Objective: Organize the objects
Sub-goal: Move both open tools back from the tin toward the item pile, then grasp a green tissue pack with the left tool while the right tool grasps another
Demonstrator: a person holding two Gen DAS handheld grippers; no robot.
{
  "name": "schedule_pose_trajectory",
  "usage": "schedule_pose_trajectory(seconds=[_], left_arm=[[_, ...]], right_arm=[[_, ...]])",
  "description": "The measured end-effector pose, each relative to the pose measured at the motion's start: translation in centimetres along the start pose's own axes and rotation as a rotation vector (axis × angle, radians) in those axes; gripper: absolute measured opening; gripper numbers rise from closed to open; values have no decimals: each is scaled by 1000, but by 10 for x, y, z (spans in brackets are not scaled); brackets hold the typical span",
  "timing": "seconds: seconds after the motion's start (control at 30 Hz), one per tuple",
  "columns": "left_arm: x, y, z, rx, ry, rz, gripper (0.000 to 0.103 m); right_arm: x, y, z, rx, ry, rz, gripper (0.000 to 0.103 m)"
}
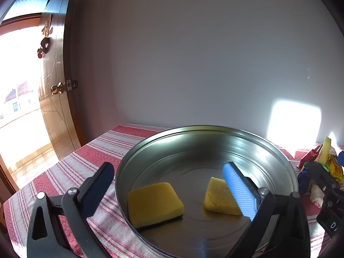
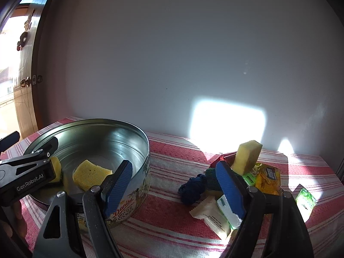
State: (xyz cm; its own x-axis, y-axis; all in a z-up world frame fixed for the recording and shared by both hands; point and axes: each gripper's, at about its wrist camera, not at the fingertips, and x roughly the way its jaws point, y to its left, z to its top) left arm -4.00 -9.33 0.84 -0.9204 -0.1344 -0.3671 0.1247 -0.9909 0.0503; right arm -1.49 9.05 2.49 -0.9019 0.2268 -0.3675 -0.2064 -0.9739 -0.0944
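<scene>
"Danisa Butter Cookies" tin (image 2: 126, 206)

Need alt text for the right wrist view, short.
An open right gripper hovers over a red-striped tablecloth, between a round cookie tin holding two yellow sponges and a pile of snack packets with a third sponge on it. The left gripper reaches over the tin.
</scene>
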Motion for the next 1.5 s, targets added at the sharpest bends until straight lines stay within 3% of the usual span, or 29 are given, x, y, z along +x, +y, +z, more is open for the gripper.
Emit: schedule_pose_trajectory(seconds=[0.23,0.4,0.7,1.0,1.27,1.5], left_arm=[[-18,-12,-6,22,-29,16,103],[-35,-30,-12,45,-35,-23,103],[-68,-102,-23,149,-35,-185,103],[-74,-173,-28,217,56,-359,103],[-55,-241,-28,388,125,-486,103],[-31,-274,-31,504,186,-541,103]], right_arm=[[-10,-29,-8,9,18,-13,82],[-17,-63,-14,30,46,-48,82],[-32,-148,-29,96,75,-168,82],[-42,-209,-39,136,98,-228,82],[-39,-238,-44,132,122,-220,82],[-26,-261,-47,174,189,-187,82]])
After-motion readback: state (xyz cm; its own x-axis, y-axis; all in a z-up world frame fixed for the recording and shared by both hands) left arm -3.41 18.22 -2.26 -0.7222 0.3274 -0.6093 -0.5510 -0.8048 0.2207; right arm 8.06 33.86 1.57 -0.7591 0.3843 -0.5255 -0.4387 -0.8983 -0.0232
